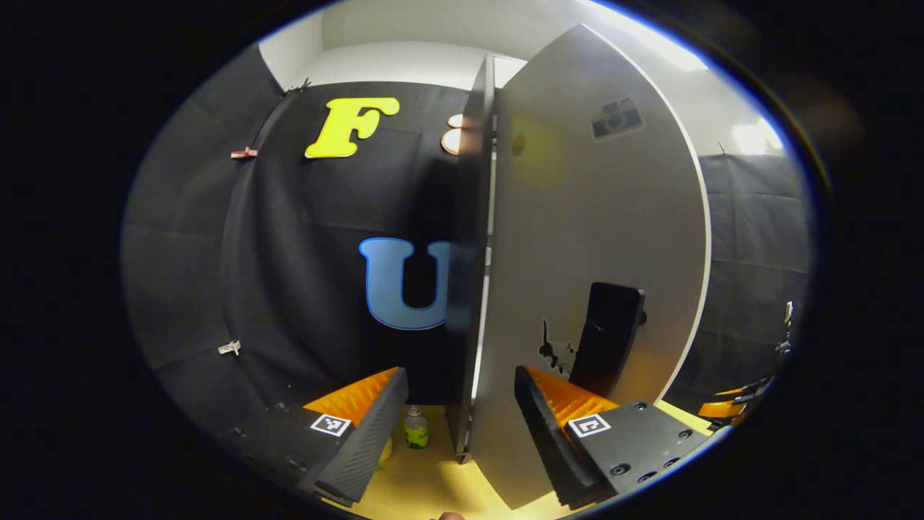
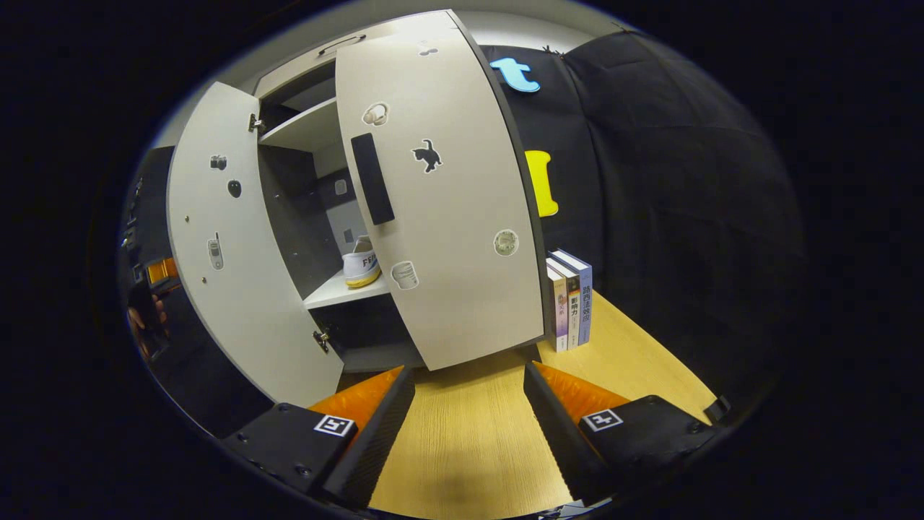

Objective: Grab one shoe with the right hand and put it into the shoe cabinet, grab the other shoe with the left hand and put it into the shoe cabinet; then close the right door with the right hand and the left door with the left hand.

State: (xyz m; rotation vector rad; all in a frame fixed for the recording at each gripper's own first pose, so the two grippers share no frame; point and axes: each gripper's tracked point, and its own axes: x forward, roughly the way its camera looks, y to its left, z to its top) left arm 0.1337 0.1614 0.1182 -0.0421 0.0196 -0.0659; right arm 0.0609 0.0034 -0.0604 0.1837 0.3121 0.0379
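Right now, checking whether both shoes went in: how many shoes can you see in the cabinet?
1. A white shoe sits on the cabinet's shelf, partly behind the right door. That door may hide a second.

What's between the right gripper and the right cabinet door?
Bare wooden tabletop; in the right gripper view nothing lies between the right gripper and the right door.

White shoe (image 2: 361,268) inside open shoe cabinet (image 2: 317,209)
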